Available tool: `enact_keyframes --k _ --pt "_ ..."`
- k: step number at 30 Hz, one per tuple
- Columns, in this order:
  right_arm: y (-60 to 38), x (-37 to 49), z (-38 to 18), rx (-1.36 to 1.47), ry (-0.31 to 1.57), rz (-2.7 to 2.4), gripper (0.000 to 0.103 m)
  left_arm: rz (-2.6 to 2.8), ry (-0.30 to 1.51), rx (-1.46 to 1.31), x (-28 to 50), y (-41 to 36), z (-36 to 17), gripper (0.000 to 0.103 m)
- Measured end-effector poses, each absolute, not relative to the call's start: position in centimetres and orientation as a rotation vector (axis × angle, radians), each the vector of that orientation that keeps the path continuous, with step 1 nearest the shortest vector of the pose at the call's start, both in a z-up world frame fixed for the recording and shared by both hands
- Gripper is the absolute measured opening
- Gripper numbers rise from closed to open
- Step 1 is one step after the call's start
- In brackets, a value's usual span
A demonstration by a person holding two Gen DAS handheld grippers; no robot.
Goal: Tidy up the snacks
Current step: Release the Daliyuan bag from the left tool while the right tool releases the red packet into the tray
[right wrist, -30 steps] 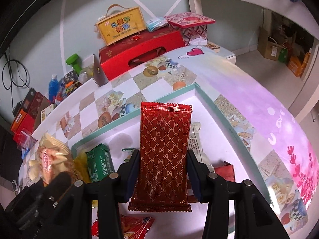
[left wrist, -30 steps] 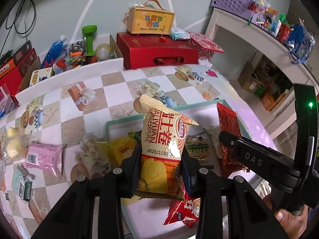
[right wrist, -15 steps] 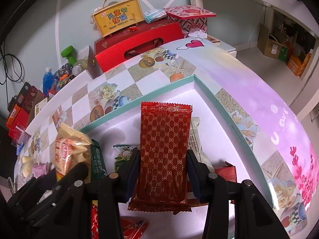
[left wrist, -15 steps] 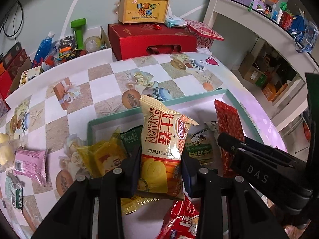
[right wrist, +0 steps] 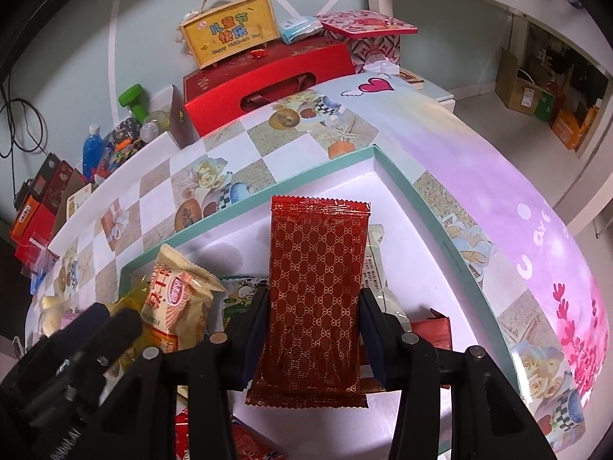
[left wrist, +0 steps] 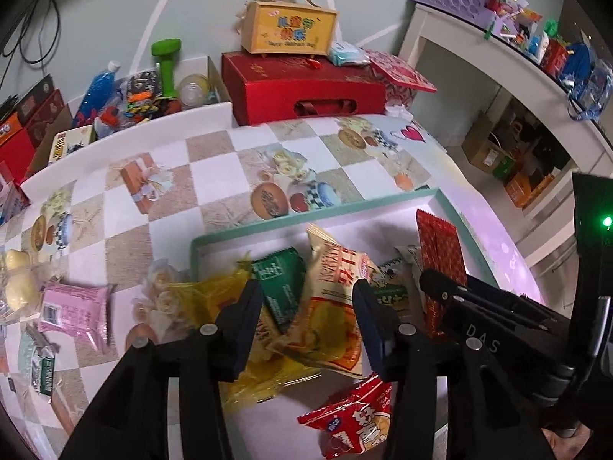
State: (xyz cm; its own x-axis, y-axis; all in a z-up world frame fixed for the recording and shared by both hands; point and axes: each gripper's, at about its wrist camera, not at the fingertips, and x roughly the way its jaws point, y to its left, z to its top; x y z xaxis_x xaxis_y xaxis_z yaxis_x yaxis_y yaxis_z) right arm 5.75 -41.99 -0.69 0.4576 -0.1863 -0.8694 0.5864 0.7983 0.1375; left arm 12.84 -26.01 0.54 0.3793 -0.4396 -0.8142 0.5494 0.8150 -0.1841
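The left tool stands wide, its fingers apart from the egg-roll bag, which lies tilted between them on the snack pile in the teal-rimmed tray on the worktop. A green packet lies just left of the bag, a yellow packet further left. The right tool grips a dark red wrapper upright (gold-patterned) over the tray's right half. A pink packet lies outside the tray, far left.

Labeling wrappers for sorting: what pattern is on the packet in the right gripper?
Dark red packet with a gold interlocking lattice print, clearest in the right wrist view.
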Motion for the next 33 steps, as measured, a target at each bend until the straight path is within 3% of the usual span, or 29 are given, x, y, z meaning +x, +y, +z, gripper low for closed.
enact_keyframes --k 3,8,11,13,15,16,18,33 --pt "-41.7 5.9 -0.5 0.441 0.993 -0.495 0.058 -0.606 0.995 0.122 13.2 -25.5 0.8 0.063" --pt "-41.7 5.8 -0.2 0.431 0.987 -0.508 0.059 -0.567 0.992 0.129 13.7 -24.8 0.6 0.067" --pt "-41.7 5.9 -0.2 0.428 0.993 -0.511 0.060 -0.544 1.000 0.131 14.0 -24.5 0.2 0.076" --pt "-41.7 5.9 -0.3 0.428 0.998 -0.512 0.069 -0.515 0.999 0.133 14.2 -24.2 0.0 0.084" --pt "-41.8 6.0 -0.4 0.428 0.999 -0.516 0.086 -0.466 0.978 0.142 14.4 -23.8 0.0 0.099" --pt "-41.8 5.9 -0.5 0.427 0.998 -0.520 0.090 -0.449 0.959 0.143 14.5 -23.6 0.0 0.101" --pt "-41.9 5.8 -0.5 0.426 0.998 -0.530 0.103 -0.431 0.942 0.145 14.7 -23.2 0.0 0.102" --pt "-42.2 5.5 -0.4 0.474 0.943 -0.516 0.103 -0.439 0.929 0.037 15.5 -22.0 -0.4 0.103"
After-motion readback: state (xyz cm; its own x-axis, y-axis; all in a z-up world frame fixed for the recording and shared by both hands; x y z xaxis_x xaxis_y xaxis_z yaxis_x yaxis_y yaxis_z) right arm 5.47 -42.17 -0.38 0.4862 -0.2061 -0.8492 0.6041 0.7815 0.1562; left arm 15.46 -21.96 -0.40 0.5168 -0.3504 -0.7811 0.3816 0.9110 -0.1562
